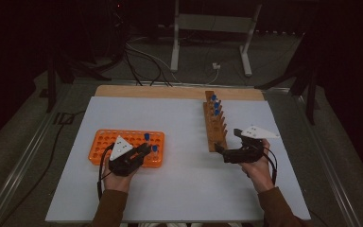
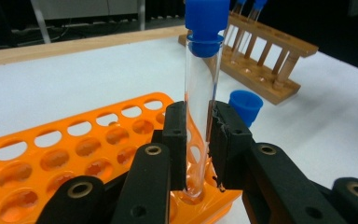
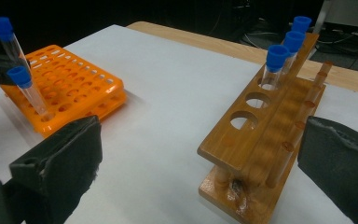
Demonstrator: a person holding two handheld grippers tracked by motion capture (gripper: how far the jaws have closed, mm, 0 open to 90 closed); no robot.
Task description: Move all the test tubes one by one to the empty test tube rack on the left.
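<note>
A flat white sheet (image 1: 179,189) is laid over a wooden table (image 1: 170,91) whose far edge is left bare. On the sheet's left part a rectangular orange plastic rack (image 1: 103,142), pierced with rows of round holes, is set; on its right part a long wooden rack (image 1: 211,128) with dowel posts is laid with its long axis running away from the person.

The left gripper (image 2: 198,140) is seen with its black jaws pinched on a clear tube (image 2: 200,116) with a blue cap, held upright, its rounded bottom inside a hole at the orange rack's near right corner. A second capped tube (image 3: 28,91) is stood in the same rack, leaning slightly.

The right gripper (image 3: 200,158) is held at the wooden rack's near end, its dull padded jaws spread wide and touching nothing. Three blue-capped tubes (image 3: 275,65) in the far holes, and three empty round holes nearer, are made plain in the right gripper view.
</note>
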